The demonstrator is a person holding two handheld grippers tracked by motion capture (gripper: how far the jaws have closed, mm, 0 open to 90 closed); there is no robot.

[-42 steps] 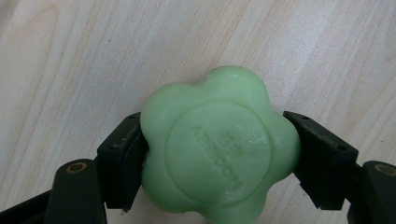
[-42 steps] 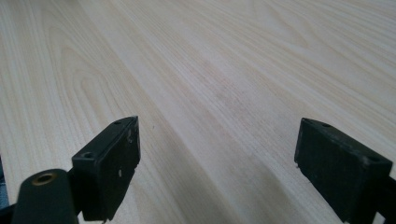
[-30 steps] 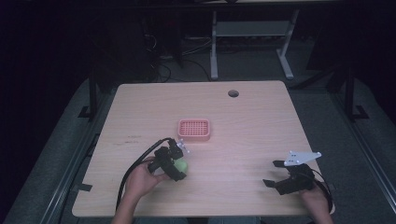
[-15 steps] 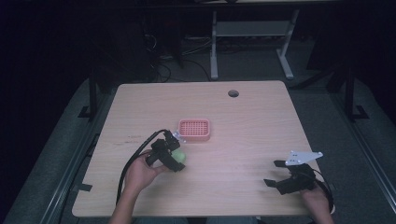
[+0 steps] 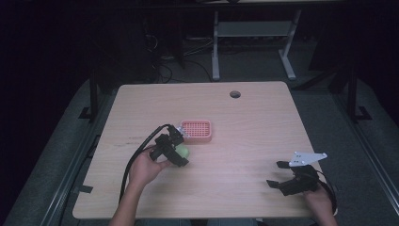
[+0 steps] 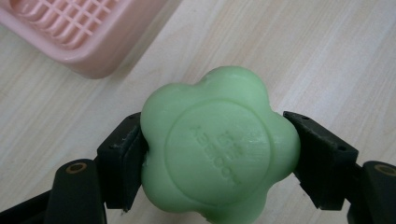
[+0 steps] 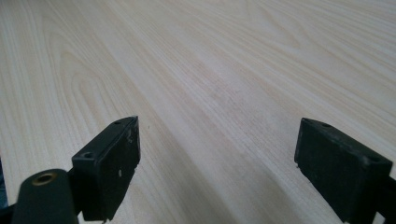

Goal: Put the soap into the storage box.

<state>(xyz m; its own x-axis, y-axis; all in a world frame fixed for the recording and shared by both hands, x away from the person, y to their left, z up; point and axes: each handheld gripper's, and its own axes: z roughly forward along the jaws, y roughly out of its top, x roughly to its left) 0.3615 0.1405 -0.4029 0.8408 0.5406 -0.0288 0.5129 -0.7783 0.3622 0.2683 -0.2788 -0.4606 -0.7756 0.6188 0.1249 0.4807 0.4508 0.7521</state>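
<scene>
The left claw [image 5: 178,151] is clamped on a pale green flower-shaped bar of soap [image 6: 218,148], its two black jaws pressing on opposite lobes of the bar. In the high view the soap [image 5: 182,151] sits just in front of the pink plastic soap dish with a slotted grid floor [image 5: 196,131], at the dish's near-left corner and close to its rim but not over it. The left gripper view puts the dish [image 6: 81,32] up and to the left of the bar, with bare light wood worktop [image 6: 327,51] beneath.

The main risk, as I judge it, is the grip itself. The jaws bear on rounded lobes of a smooth, waxy bar, so the contact areas are small; a twist of the wrist or a quick swing toward the dish could let the soap pivot or squirt out and drop beside the dish. A second risk is clipping the dish's near wall on the way in: the dish looks light, and a nudge would slide it across the worktop [image 5: 244,117]. Squeezing harder could dent the bar.

Well to the right of the dish, near the worktop's front edge, the right claw [image 5: 278,174] rests with its jaws wide apart and nothing between them; the right gripper view shows bare wood [image 7: 219,88] there. It is too far off to steady the dish.
</scene>
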